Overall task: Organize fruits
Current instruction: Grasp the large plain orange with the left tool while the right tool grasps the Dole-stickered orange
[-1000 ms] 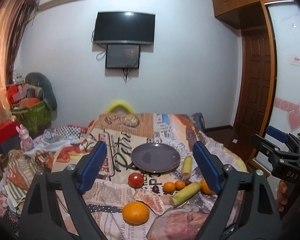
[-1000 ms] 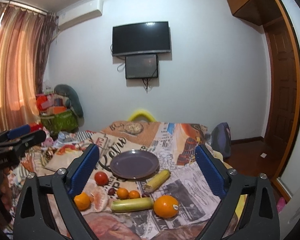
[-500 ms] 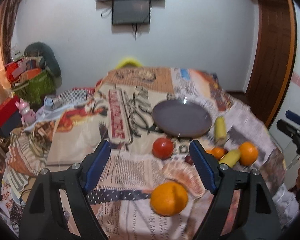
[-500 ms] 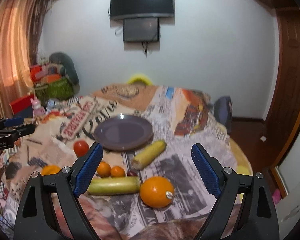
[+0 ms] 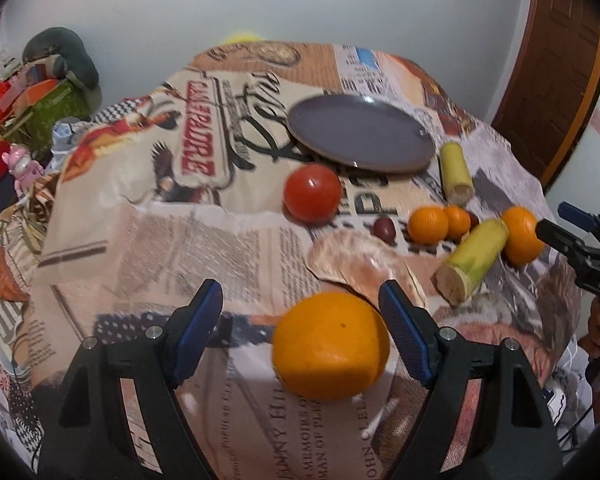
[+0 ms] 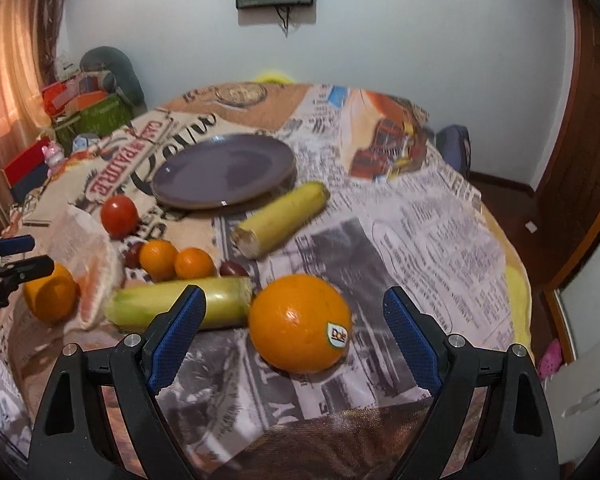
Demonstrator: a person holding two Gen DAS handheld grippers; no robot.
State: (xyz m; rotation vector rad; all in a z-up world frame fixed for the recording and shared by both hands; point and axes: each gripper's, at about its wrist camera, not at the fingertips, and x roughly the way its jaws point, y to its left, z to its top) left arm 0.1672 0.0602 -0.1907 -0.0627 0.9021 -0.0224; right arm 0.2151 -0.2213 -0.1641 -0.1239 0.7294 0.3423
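Note:
A purple plate lies on the newspaper-covered table. My left gripper is open, its jaws on either side of a large orange without touching it. My right gripper is open around another large orange with a Dole sticker. A red tomato, two small oranges, two dark grapes, a peeled pomelo piece and two yellow-green cane pieces lie between the grippers and the plate.
The table edge runs just below both grippers. My left gripper shows at the left edge of the right wrist view; my right gripper shows at the right edge of the left wrist view. Boxes and toys stand at the far left.
Both grippers have moved forward and down toward the table. Each now has a large orange between its open jaws.

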